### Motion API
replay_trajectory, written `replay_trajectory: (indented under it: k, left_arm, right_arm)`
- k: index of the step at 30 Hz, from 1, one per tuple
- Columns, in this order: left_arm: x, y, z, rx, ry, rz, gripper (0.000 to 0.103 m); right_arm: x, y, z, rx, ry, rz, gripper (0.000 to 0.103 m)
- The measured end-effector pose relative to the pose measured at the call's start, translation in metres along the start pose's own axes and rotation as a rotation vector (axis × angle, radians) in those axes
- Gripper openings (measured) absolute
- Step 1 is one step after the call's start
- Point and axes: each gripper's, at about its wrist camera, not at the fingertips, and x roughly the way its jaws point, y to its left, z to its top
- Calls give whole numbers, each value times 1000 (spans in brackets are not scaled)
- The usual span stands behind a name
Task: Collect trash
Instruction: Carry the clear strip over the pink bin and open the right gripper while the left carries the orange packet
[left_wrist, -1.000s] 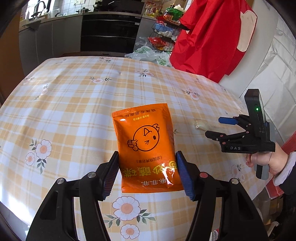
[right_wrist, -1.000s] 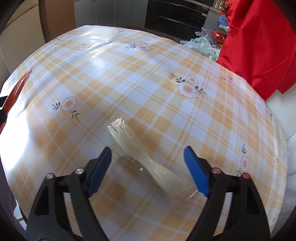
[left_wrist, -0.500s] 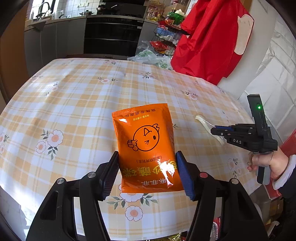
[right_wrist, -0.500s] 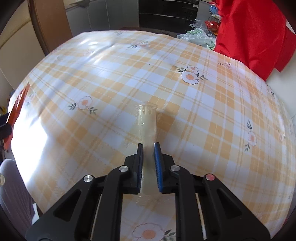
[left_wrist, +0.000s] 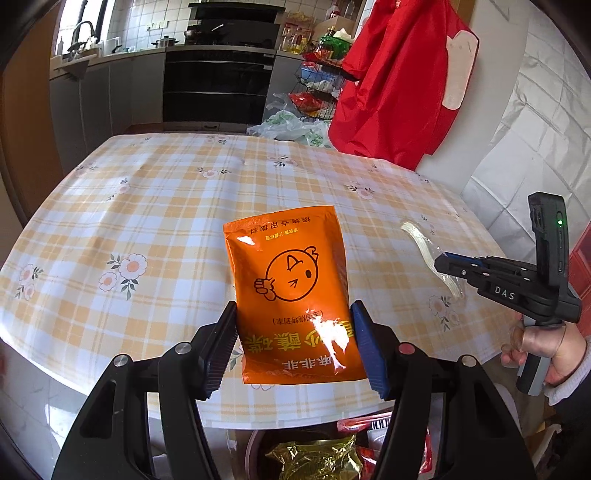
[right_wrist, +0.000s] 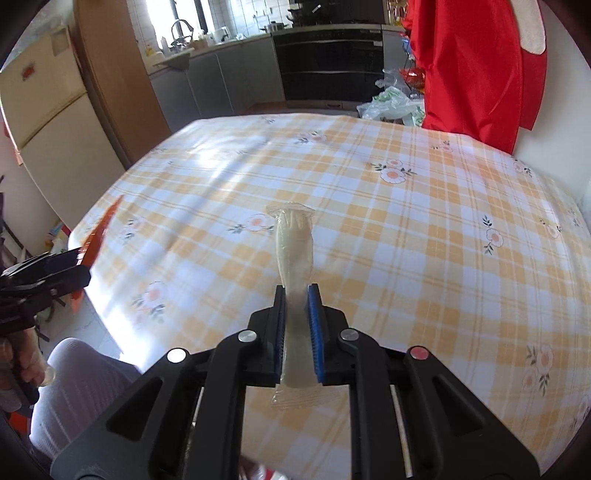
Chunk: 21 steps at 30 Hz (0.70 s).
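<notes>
My left gripper (left_wrist: 293, 345) is shut on an orange snack packet (left_wrist: 291, 280) with a cartoon face, held above the near edge of the table. My right gripper (right_wrist: 296, 325) is shut on a plastic-wrapped cream fork (right_wrist: 294, 240), lifted off the table. In the left wrist view the right gripper (left_wrist: 443, 263) shows at the right with the wrapped fork (left_wrist: 424, 247) sticking out of it. In the right wrist view the left gripper (right_wrist: 79, 264) shows at the left edge with the orange packet (right_wrist: 101, 230) seen edge-on.
The table has a yellow checked flowered cloth (left_wrist: 166, 206). A bin with gold and red wrappers (left_wrist: 314, 456) sits below the near table edge. A red cloth (left_wrist: 399, 81) hangs at the back right. Kitchen cabinets (left_wrist: 214, 88) and plastic bags (left_wrist: 291, 127) lie beyond.
My right gripper closed on the wrapped fork and lifted it off the table. Both grippers have pulled back toward the near edge, and the bin has come into view below.
</notes>
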Motion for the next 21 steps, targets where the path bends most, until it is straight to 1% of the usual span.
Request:
replay_trajectory:
  k: [4,10,17,21]
  left_arm:
    - [-21,-6,-10,16,-2,-10,60]
    - [-54,-13,-29,30,-10,-21,60]
    - [-91,-17,-51,39,-30,-23,60]
    - [-104,-18,-61,42,-35,-21,60]
  right_arm:
    - [-32,19,-18,12,-25,33,16]
    - [-66,50,-50,-11,-18,59,16]
    - [-82,82,-82,-59,25,81,16]
    - [-84,97,-94,-83,54,99,16]
